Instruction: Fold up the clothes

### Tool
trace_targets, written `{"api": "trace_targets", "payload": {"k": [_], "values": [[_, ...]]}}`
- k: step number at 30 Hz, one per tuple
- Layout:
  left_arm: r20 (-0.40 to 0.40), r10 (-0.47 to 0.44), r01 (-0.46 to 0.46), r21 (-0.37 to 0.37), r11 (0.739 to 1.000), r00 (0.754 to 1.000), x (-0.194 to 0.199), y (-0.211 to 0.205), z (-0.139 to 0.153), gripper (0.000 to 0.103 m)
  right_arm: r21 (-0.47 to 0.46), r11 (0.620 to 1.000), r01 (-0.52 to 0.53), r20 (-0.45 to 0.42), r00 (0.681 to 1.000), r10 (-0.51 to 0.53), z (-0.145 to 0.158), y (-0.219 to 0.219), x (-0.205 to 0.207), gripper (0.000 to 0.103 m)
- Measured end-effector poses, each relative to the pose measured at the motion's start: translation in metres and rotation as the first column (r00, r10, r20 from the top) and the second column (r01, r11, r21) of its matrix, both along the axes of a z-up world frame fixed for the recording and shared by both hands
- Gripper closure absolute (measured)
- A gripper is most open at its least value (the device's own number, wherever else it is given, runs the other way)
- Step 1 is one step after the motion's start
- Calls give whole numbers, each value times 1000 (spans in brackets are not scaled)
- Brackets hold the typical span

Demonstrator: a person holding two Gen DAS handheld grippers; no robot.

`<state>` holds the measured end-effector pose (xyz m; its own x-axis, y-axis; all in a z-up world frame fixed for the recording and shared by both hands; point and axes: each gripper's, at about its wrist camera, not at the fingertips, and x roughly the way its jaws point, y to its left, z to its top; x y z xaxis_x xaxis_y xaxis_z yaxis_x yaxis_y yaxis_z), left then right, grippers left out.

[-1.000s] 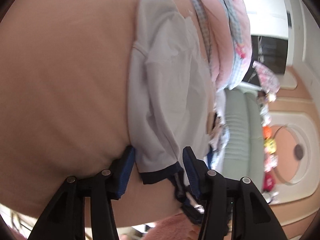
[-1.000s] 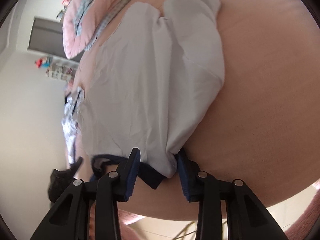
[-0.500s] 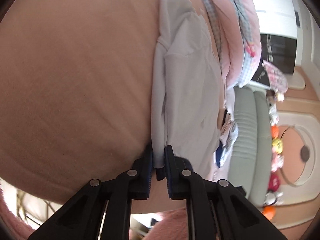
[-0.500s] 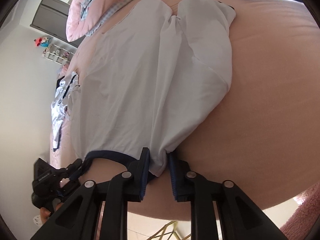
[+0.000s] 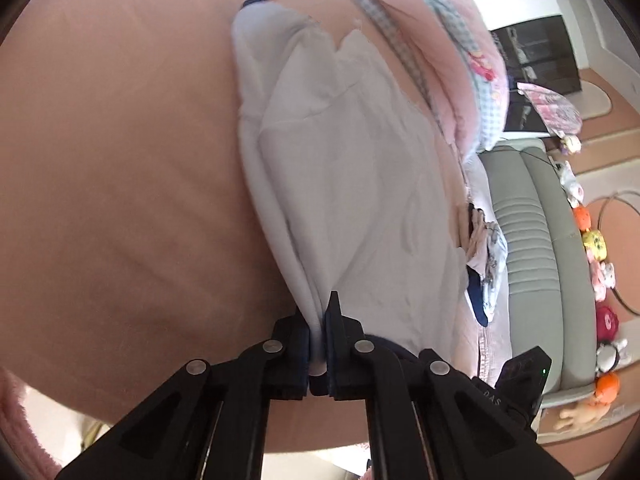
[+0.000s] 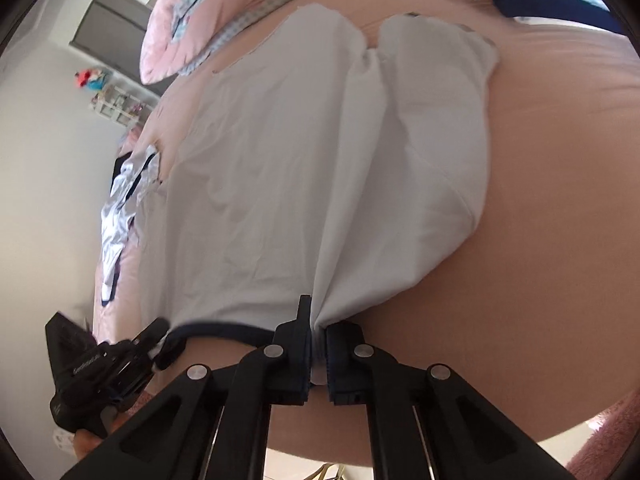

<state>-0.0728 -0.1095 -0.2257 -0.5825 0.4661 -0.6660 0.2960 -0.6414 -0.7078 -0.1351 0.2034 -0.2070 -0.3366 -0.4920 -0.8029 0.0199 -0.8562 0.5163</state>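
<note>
The white shirt (image 6: pixel 288 184) lies spread on the pink bed (image 5: pixel 120 184), thin, light and limp. The left tool (image 5: pixel 318 332) and right tool (image 6: pixel 318 340) have just closed on its near dark-trimmed edge, a sensible hold since the cloth sags anywhere between grips.

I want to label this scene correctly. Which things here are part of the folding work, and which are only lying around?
Part of the job:
- white shirt
- left gripper, shut on its near edge
- right gripper, shut on its near edge too

Just lying about:
- pink quilt
- silvery garment
- dark blue cloth
- plush toys
</note>
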Motion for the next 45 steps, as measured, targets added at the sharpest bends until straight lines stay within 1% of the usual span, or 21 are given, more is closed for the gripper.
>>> {"api": "trace_targets", "payload": {"k": [3, 8, 13, 15, 16, 18, 19, 21, 23, 25, 28, 31, 32, 34, 35, 36, 37, 39, 41, 42, 45], "values": [[-40, -29, 28, -33, 999, 999, 6, 4, 21, 99, 4, 1000, -9, -64, 998, 9, 22, 4, 4, 99], [-21, -57, 56, -59, 997, 998, 13, 18, 28, 99, 15, 1000, -19, -123, 992, 20, 52, 8, 17, 99], [72, -77, 84, -96, 992, 994, 23, 27, 8, 99, 45, 998, -33, -71, 997, 36, 35, 21, 40, 99], [148, -84, 100, -106, 989, 985, 25, 27, -7, 95, 72, 996, -53, -6, 999, 54, 13, 21, 45, 99], [165, -88, 104, -87, 991, 982, 25, 24, -12, 95, 90, 992, -83, 40, 996, 80, -1, 18, 46, 100], [176, -91, 99, -39, 994, 980, 27, 18, -11, 94, 103, 991, -90, 32, 996, 87, 2, 20, 48, 103], [183, -96, 105, -42, 994, 978, 27, 15, -6, 94, 109, 990, -93, 28, 996, 90, 4, 22, 48, 101], [161, -89, 110, -126, 986, 983, 30, 9, 14, 94, 119, 990, -82, -2, 997, 83, 22, 23, 47, 98], [132, -87, 116, -235, 965, 987, 31, 4, 35, 94, 189, 980, -66, -70, 994, 81, 46, 23, 49, 97], [91, -127, 150, -316, 937, 988, 22, 8, 50, 93, 272, 961, -56, -156, 983, 101, 69, 21, 51, 94], [60, -223, 229, -372, 900, 973, 2, 24, 55, 92, 406, 911, -75, -181, 970, 161, 82, -5, 39, 89], [53, -317, 312, -394, 864, 947, -19, 55, 47, 87, 411, 894, -180, -115, 962, 247, 84, -27, 33, 88], [65, -349, 345, -395, 851, 935, -25, 67, 41, 85, 385, 902, -197, -117, 959, 260, 81, -30, 35, 86], [137, -396, 417, -384, 824, 908, -35, 89, 24, 85, 347, 911, -224, -142, 947, 287, 72, -34, 39, 80], [182, -416, 454, -377, 807, 891, -35, 96, 14, 85, 336, 912, -233, -163, 940, 300, 65, -34, 40, 80], [190, -424, 465, -381, 799, 885, -31, 98, 8, 85, 359, 904, -232, -162, 938, 305, 55, -36, 38, 80], [173, -425, 458, -392, 798, 888, -26, 97, 7, 85, 392, 886, -247, -139, 936, 323, 44, -39, 35, 80], [178, -413, 450, -345, 824, 893, -16, 89, 4, 85, 433, 852, -293, -36, 939, 341, 17, -40, 31, 80], [176, -394, 430, -282, 858, 902, -6, 76, 3, 85, 389, 879, -274, -48, 947, 317, 16, -29, 38, 80], [173, -389, 423, -265, 866, 905, 0, 71, 3, 85, 367, 892, -265, -54, 951, 305, 15, -23, 42, 79], [172, -388, 422, -261, 868, 905, 8, 65, 8, 85, 336, 906, -259, -53, 955, 293, 18, -12, 49, 79]]}}
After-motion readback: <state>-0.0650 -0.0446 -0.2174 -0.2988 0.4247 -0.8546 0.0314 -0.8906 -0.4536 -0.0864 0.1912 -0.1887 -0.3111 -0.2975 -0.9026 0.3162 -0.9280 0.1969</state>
